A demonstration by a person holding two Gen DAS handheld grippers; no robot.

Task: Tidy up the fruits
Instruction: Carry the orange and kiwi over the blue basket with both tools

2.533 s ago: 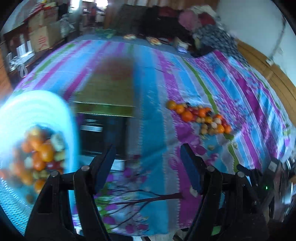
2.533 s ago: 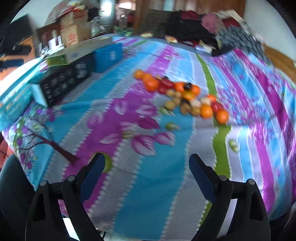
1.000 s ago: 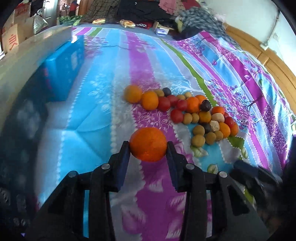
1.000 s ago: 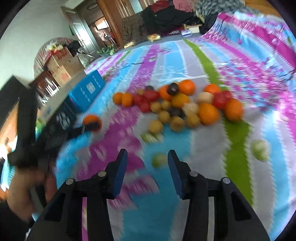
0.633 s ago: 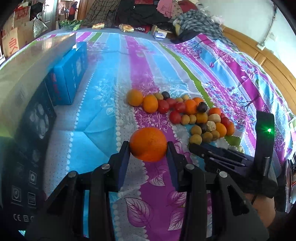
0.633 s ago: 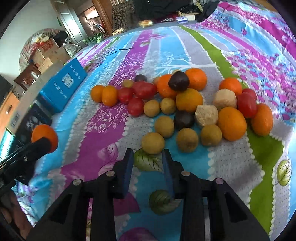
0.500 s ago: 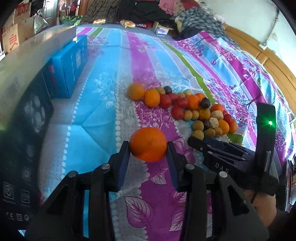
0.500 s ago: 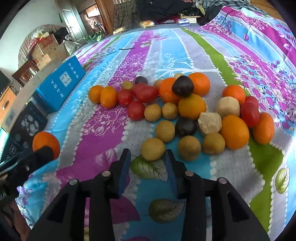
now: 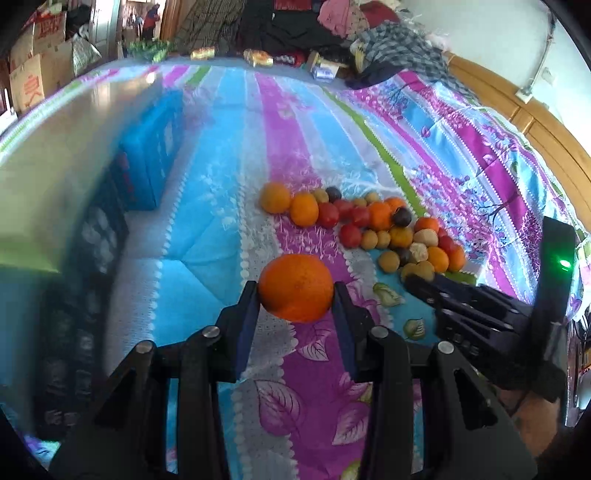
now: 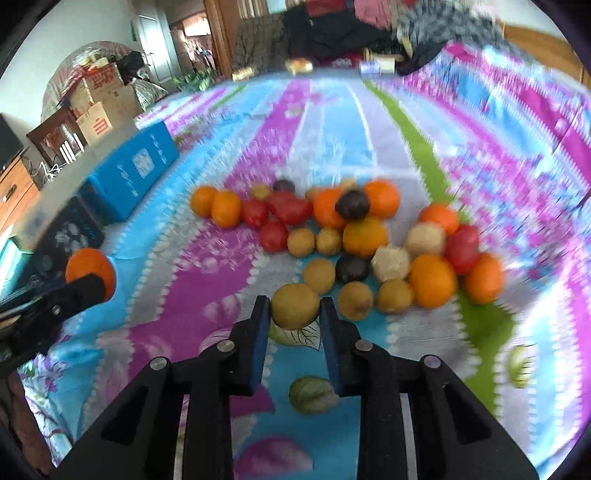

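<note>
A large orange (image 9: 295, 286) is pinched between the blue pads of my left gripper (image 9: 295, 295), shut on it above the striped bedspread (image 9: 207, 258). The same orange (image 10: 88, 266) shows at the left of the right wrist view. The fruit pile (image 10: 369, 236) of oranges, red tomatoes, dark plums and small yellow-brown fruits lies mid-bed. My right gripper (image 10: 294, 308) sits at the pile's near edge, its jaws closing, both pads against one small yellow-brown fruit (image 10: 294, 301). In the left wrist view the right gripper (image 9: 417, 282) reaches the pile (image 9: 369, 225) from the right.
A blue box (image 9: 155, 158) and a black box (image 9: 92, 240) lie along the bed's left side under a pale board. Clothes are heaped at the far end (image 9: 369, 29). Cardboard cartons (image 10: 96, 99) stand beyond the bed. A wooden bed frame (image 9: 535, 122) runs on the right.
My right gripper has closed in on the nearest yellow-brown fruit, which now sits between its pads. My left gripper has risen a little, still holding the orange.
</note>
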